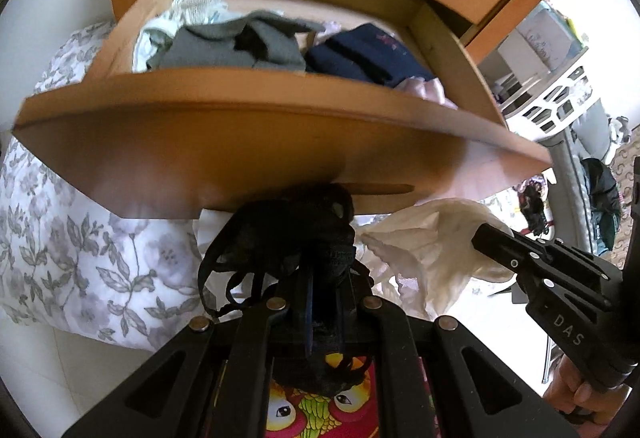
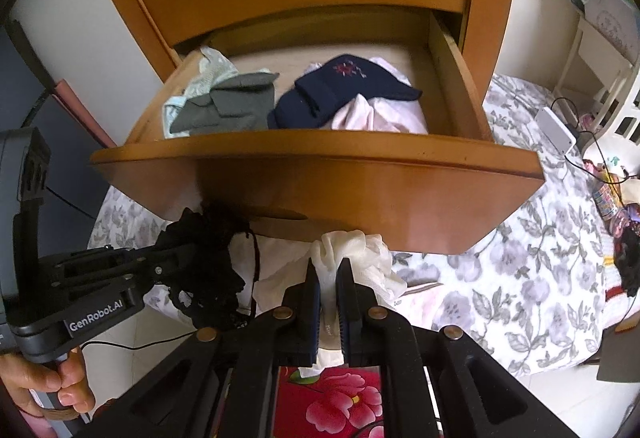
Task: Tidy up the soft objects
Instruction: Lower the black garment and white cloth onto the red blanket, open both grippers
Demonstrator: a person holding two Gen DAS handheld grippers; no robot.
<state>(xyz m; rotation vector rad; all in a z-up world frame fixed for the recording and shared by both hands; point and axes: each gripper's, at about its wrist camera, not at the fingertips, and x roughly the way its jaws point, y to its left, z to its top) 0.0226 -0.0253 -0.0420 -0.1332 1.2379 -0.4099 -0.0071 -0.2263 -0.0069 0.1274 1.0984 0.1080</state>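
Both grippers are clamped on fabric just below the open drawer (image 2: 316, 154) front: left gripper (image 1: 320, 286) pinches a black lacy garment (image 1: 296, 238), right gripper (image 2: 328, 278) squeezes a cream sheer garment (image 2: 352, 254). Each bunch hides its own shape, and the drawer front covers whatever's behind it. Grey socks (image 2: 228, 106) and navy socks (image 2: 340, 90) sit inside.

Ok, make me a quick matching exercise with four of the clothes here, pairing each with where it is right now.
Things:
1. black lace garment
2. cream garment
3. navy sock
4. grey garment

Places:
A. right side of the open drawer
B. clamped in the right gripper
C. left side of the open drawer
D. clamped in the left gripper

Pairs: 1-D, 2-B, 3-A, 4-C
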